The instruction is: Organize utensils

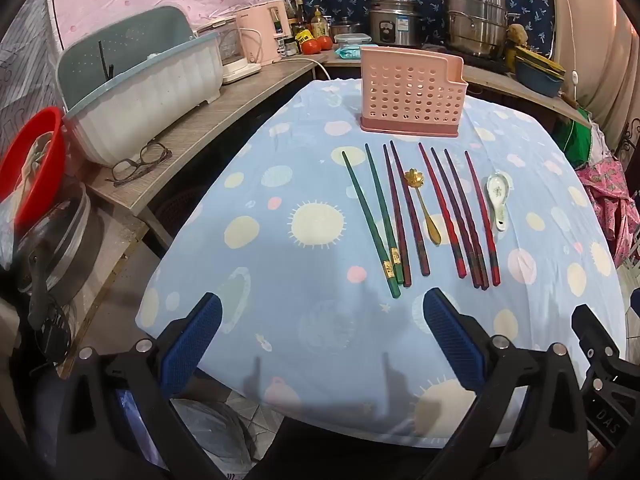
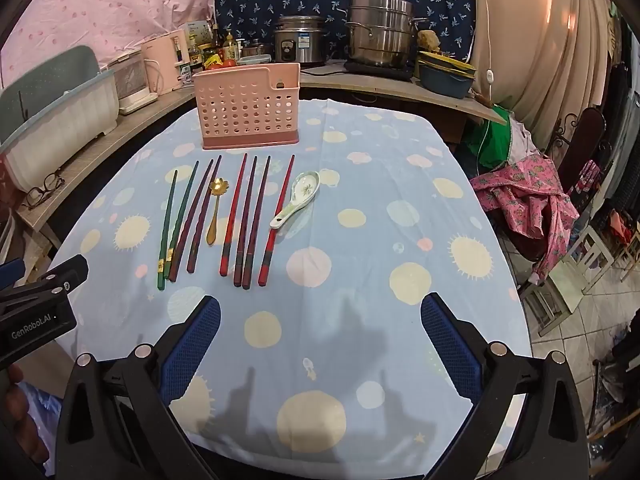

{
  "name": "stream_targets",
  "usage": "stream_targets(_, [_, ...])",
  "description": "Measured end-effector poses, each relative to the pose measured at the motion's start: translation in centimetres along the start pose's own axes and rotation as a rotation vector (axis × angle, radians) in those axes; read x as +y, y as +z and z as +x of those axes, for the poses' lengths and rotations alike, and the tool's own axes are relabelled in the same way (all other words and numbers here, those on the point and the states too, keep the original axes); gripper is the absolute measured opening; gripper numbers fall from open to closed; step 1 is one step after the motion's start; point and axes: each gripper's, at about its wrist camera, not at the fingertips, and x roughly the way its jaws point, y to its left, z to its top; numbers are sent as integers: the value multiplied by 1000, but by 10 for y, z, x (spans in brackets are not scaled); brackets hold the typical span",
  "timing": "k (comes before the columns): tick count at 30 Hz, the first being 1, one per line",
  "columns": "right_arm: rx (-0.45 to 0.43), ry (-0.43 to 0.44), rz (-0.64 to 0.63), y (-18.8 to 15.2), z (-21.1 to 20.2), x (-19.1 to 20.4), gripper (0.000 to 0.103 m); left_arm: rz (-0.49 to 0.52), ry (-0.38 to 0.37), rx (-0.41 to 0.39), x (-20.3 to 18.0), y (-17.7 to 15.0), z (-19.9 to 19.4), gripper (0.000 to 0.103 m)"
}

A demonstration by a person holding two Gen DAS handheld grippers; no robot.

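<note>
A pink perforated utensil holder (image 1: 412,94) (image 2: 248,114) stands upright at the far side of the blue cloth table (image 1: 280,184) (image 2: 380,220). In front of it lie two green chopsticks (image 1: 372,216) (image 2: 174,220), several dark red and purple chopsticks (image 1: 460,216) (image 2: 248,220), a gold spoon (image 1: 424,208) (image 2: 215,212) and a white ceramic spoon (image 1: 497,200) (image 2: 296,200). My left gripper (image 1: 322,312) is open and empty, near the table's front edge. My right gripper (image 2: 320,312) is open and empty, to the right of the utensils.
A wooden shelf on the left holds a white dish rack (image 1: 148,92), glasses (image 1: 140,162) and a red bowl (image 1: 32,160). Pots (image 2: 380,36) and appliances line the back counter. A chair with pink cloth (image 2: 532,200) stands to the right.
</note>
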Motion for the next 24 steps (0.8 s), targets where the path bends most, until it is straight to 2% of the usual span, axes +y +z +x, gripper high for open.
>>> stream_targets(24, [7, 6, 8, 0, 1, 0, 96, -1, 1, -4, 3, 1, 2, 96])
